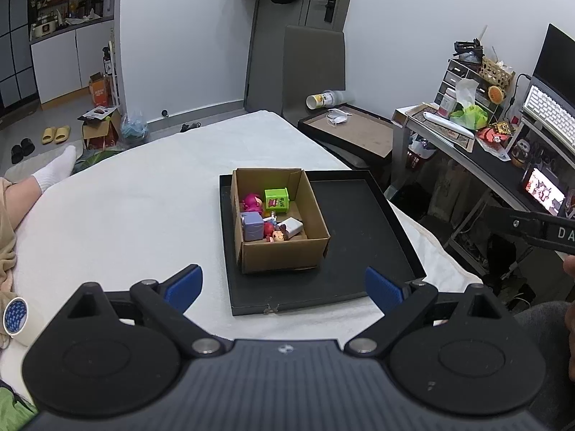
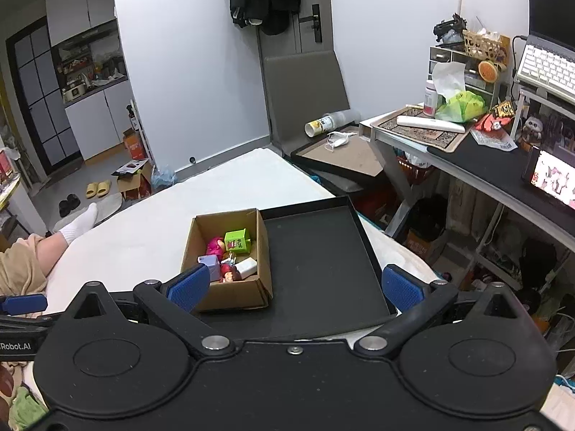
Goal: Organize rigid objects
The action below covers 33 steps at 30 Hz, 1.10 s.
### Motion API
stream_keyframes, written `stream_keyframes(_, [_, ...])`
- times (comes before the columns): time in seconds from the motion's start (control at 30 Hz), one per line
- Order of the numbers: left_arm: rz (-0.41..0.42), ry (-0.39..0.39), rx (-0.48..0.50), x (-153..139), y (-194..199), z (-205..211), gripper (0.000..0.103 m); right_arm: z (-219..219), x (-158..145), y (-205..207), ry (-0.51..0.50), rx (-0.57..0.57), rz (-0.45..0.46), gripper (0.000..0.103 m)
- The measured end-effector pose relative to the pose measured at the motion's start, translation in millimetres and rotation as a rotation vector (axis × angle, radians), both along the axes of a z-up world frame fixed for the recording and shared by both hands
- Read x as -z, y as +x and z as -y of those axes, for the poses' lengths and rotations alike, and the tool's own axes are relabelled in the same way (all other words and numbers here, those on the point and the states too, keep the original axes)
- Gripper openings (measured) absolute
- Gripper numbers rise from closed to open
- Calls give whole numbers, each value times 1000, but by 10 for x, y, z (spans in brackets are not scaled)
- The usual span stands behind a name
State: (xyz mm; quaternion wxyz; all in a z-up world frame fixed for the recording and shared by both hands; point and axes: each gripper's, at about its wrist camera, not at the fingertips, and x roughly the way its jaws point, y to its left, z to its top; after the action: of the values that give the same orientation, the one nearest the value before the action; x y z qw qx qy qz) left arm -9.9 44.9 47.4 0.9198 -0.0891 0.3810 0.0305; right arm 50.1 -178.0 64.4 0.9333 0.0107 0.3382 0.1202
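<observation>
Rigid objects: small toys, all sitting inside the cardboard box point(image 1: 278, 215), none loose on the black tray point(image 1: 359, 222) or the bed point(image 1: 125, 208). I can pick out a green cube point(image 1: 276, 201), a pink figure point(image 1: 251, 203), a lilac cube point(image 1: 253, 228), a white block point(image 1: 293, 226) and a small figure with a red-brown head point(image 1: 275, 233); they're bunched against the box's left wall and near corner.

The box stands on the tray's left half, its long axis running from the tray's near edge to its far edge. The tray's right half is bare. The tray lies on the bed near its right edge.

Left hand-held gripper point(image 1: 284, 285): fingers spread wide, holding nothing, hovering short of the tray's near edge. Box is dead ahead on its centreline.

Right hand-held gripper point(image 2: 296, 285): also spread and empty, over the tray's near edge. The box sits ahead and left of its centreline, with its left finger point(image 2: 188, 289) overlapping the box's near corner in view; contact can't be judged.

Judgement: left is lined up with the box, right is closer but offset towards the bare half. The scene fits either toys already gathered into the box, or a box waiting to be emptied onto the tray; the frames don't settle which.
</observation>
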Motion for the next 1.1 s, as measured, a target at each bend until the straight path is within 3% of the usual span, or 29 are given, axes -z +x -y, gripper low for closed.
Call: stream_keyframes(1.1, [39, 24, 1, -153, -105, 134, 96, 104, 17, -18, 30, -16, -29, 103])
